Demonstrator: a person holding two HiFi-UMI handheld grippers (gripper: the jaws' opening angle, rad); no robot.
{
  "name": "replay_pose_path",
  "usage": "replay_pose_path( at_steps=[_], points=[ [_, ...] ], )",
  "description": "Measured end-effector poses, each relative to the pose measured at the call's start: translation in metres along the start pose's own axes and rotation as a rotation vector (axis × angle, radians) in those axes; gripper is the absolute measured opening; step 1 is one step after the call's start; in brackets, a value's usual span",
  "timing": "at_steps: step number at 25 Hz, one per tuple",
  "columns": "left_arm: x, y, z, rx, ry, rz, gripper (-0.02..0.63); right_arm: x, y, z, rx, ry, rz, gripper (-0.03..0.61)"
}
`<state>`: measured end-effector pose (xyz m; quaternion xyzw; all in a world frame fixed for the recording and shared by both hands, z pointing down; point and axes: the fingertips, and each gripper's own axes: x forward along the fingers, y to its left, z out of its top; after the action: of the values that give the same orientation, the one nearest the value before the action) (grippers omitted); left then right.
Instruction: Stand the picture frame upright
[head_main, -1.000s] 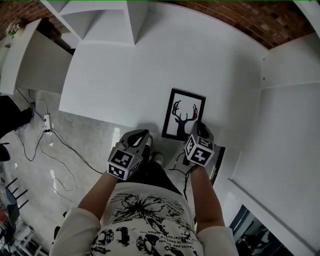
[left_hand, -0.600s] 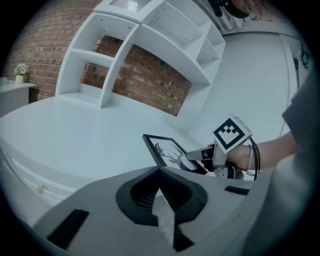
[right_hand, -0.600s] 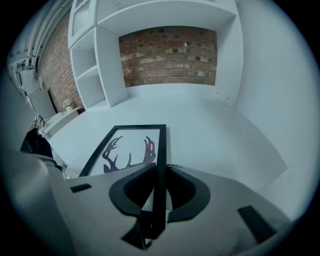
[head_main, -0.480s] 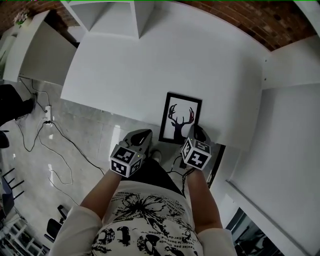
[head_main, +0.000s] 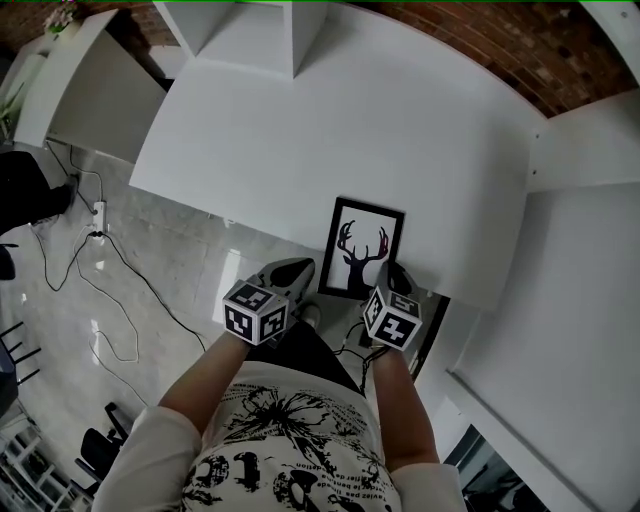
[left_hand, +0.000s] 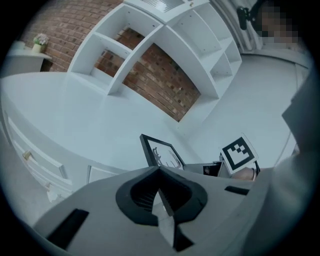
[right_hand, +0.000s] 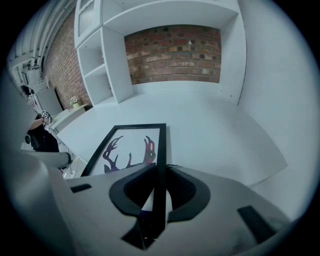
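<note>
**Head view.** The picture frame (head_main: 365, 250) lies flat on the white counter (head_main: 330, 130), a little toward 3 o'clock of the picture's middle. Its near short end is close to the counter's near edge, and it holds a dark antler print. The right gripper (head_main: 392, 274) sits at the frame's 5 o'clock corner and covers it. The left gripper (head_main: 298, 270) is off the frame at its 7 o'clock, near the counter's edge. From this view the marker cubes and the gripper bodies hide both pairs of jaws.

**Left gripper view.** The left gripper (left_hand: 160, 172) has its jaws closed together with nothing between them. Beyond them, at 12 o'clock, is the picture frame (left_hand: 161, 152), with its lower part cut off by the gripper body. The right gripper's marker cube (left_hand: 239, 152) shows at 3 o'clock of the frame. White shelving (left_hand: 165, 45) and a brick wall (left_hand: 160, 80) stand behind.

**Right gripper view.** The right gripper (right_hand: 161, 172) has its jaws part-way closed on the picture frame (right_hand: 132, 145). The frame's black right-hand rail runs straight between the pads, which bear on both of its sides. The frame stretches away toward 11 o'clock over the counter (right_hand: 210, 130). Its near end is hidden behind the gripper body, so it cannot be told whether that end is lifted off the surface.
</note>
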<state>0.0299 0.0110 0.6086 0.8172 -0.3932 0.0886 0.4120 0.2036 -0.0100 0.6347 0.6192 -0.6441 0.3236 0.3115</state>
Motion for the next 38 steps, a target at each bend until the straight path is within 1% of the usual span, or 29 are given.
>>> replay_pose_path(
  at_steps=[2,5,7,10,12,14,17,19,20,22,24,25,29,31,35,38],
  points=[
    [0.003,0.001,-0.001,-0.065,-0.001,-0.019,0.009,-0.002,0.002,-0.003,-0.012,0.004,0.006,0.069],
    [0.01,0.007,-0.008,-0.155,0.025,-0.03,0.009,-0.004,0.003,-0.004,-0.026,0.006,0.014,0.069],
    [0.014,0.015,-0.014,-0.24,0.042,-0.028,0.011,-0.005,0.004,-0.005,-0.034,0.009,0.019,0.069],
    [0.016,0.018,-0.015,-0.373,0.037,-0.059,0.037,-0.007,0.004,-0.006,-0.057,0.015,0.023,0.069],
    [0.02,0.014,-0.013,-0.417,0.042,-0.109,0.101,-0.008,0.006,-0.007,-0.063,0.017,0.026,0.069],
    [0.025,0.008,-0.015,-0.436,0.067,-0.165,0.158,-0.007,0.007,-0.007,-0.069,0.016,0.027,0.069],
    [0.035,0.001,-0.018,-0.466,0.097,-0.231,0.193,-0.007,0.006,-0.007,-0.076,0.018,0.034,0.069],
    [0.039,-0.004,-0.017,-0.497,0.101,-0.268,0.19,-0.008,0.005,-0.008,-0.078,0.022,0.034,0.069],
    [0.041,-0.005,-0.016,-0.511,0.101,-0.282,0.176,-0.009,0.004,-0.008,-0.08,0.022,0.034,0.069],
    [0.043,-0.001,-0.017,-0.53,0.103,-0.289,0.162,-0.008,0.005,-0.007,-0.088,0.016,0.035,0.069],
    [0.044,0.004,-0.02,-0.547,0.113,-0.287,0.121,-0.005,0.006,-0.007,-0.092,0.011,0.04,0.069],
    [0.045,0.004,-0.022,-0.551,0.124,-0.29,0.126,-0.005,0.007,-0.007,-0.091,0.01,0.041,0.069],
    [0.053,-0.005,-0.03,-0.523,0.176,-0.306,0.126,-0.004,0.005,-0.006,-0.086,0.01,0.043,0.069],
    [0.056,-0.005,-0.031,-0.537,0.183,-0.305,0.102,-0.004,0.005,-0.006,-0.087,0.009,0.043,0.069],
    [0.058,-0.005,-0.032,-0.556,0.198,-0.323,0.097,-0.004,0.004,-0.006,-0.082,0.008,0.04,0.069],
    [0.059,-0.005,-0.033,-0.524,0.215,-0.313,0.095,-0.003,0.004,-0.007,-0.068,0.007,0.053,0.069]
  ],
)
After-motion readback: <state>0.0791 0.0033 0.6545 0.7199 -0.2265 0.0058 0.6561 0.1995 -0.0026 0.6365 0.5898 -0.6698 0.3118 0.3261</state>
